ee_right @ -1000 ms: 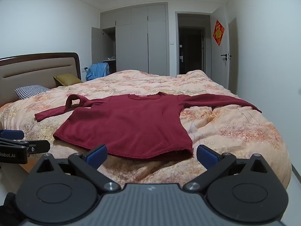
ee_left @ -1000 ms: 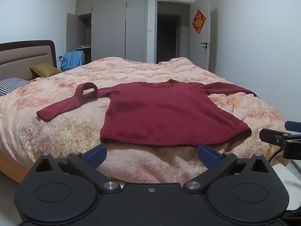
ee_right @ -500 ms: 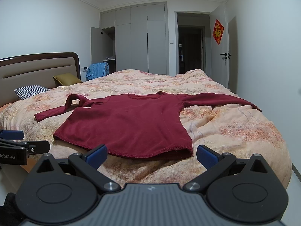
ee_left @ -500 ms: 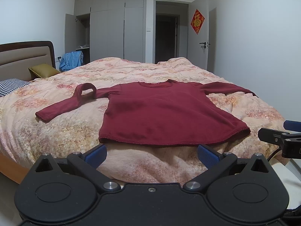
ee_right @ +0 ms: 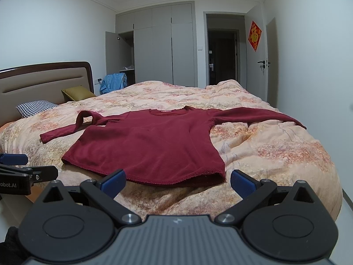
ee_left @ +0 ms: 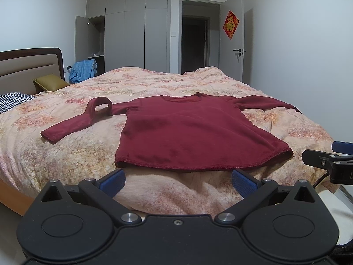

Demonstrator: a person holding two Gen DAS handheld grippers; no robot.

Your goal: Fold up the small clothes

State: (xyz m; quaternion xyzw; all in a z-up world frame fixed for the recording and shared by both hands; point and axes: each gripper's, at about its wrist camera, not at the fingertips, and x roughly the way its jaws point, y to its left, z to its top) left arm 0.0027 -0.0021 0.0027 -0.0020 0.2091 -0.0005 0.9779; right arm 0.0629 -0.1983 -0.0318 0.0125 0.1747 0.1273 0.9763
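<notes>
Both jaws stand wide apart, left gripper (ee_left: 178, 180) and right gripper (ee_right: 177, 180) empty, facing the sweater (ee_left: 194, 132) spread flat for folding.

Maroon sweater (ee_left: 189, 132) flat on bed (ee_left: 154, 84)

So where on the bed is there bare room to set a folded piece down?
Quilt is bare beyond the shirt collar, and on the corner under its right sleeve. The looped left sleeve and pillows crowd the headboard side.
</notes>
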